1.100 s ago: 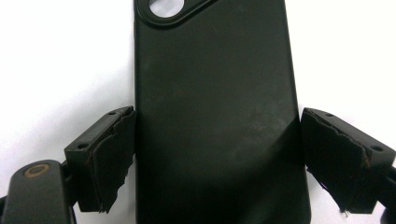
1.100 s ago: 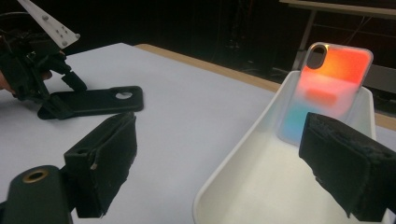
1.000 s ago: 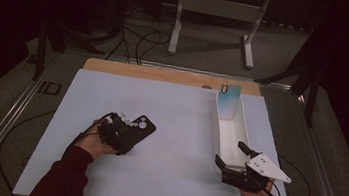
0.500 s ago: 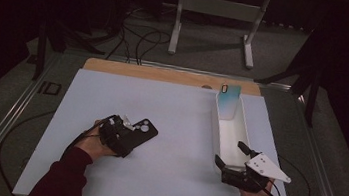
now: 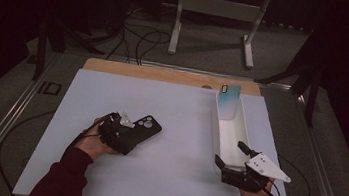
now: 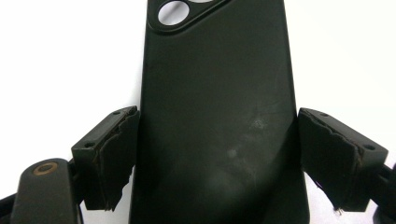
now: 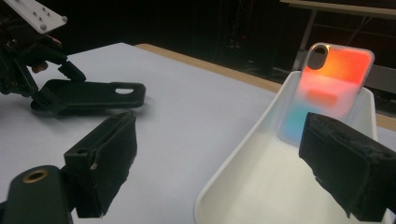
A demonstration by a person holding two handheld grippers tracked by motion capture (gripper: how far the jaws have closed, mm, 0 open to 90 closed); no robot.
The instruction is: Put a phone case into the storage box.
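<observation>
White sheeting is covering the table (image 5: 112, 95), with dark floor and metal stands lying beyond its far edge. On it, left of centre, the black phone case (image 5: 141, 128) is lying flat, camera cutout pointing away from the person. The left gripper (image 5: 125, 131) is straddling the case's near end: in the left gripper view the case (image 6: 217, 116) is running up between the two pads (image 6: 109, 156), which are sitting just at its long edges, spread nearly as wide as the case; whether they are pressing yet I cannot tell. To grip well, the jaws should be closing squarely on both edges, low and level, so the thin shell is not tipping or flexing. Well apart to the right, the white tray (image 5: 246, 132) is holding a multicoloured case (image 5: 227, 102) leaning on its far wall, and the right gripper (image 5: 230, 160) is waiting at the tray's near end, jaws wide and empty.
</observation>
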